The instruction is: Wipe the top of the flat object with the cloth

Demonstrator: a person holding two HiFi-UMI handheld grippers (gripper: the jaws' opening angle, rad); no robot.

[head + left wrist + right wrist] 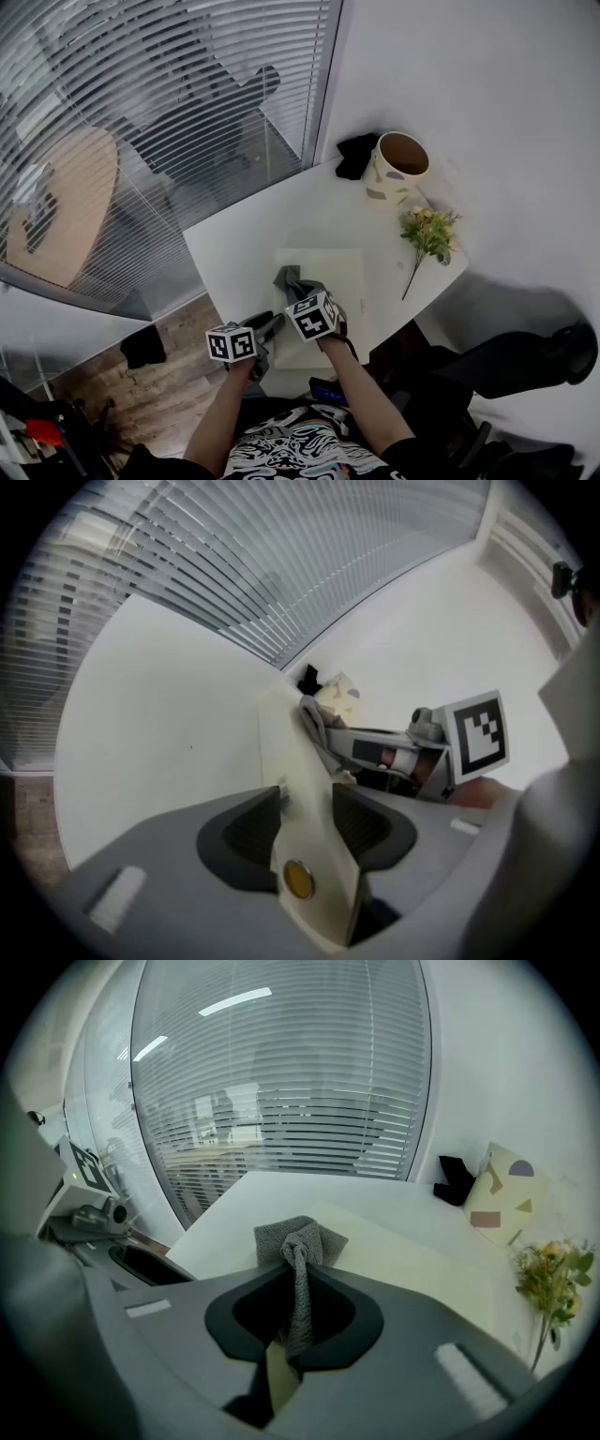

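Note:
A cream flat case (pixel 328 281) with a gold snap (pixel 298 879) lies on the white table (pixel 234 244). My left gripper (pixel 268 326) is shut on its near left edge; in the left gripper view the case (pixel 291 761) stands on edge between the jaws of my left gripper (pixel 305 819). My right gripper (pixel 294 289) is shut on a grey cloth (pixel 287 277), which rests on the case's near left part. In the right gripper view the cloth (pixel 298 1239) runs up between the jaws of that gripper (pixel 298 1309) and bunches onto the case (pixel 422 1260).
A patterned vase (pixel 397 167) and a black object (pixel 354 154) stand at the table's far corner. A bunch of yellow flowers (pixel 427 231) lies at the right edge. Window blinds (pixel 159 84) run along the left, with the table's left edge and floor (pixel 178 328) below.

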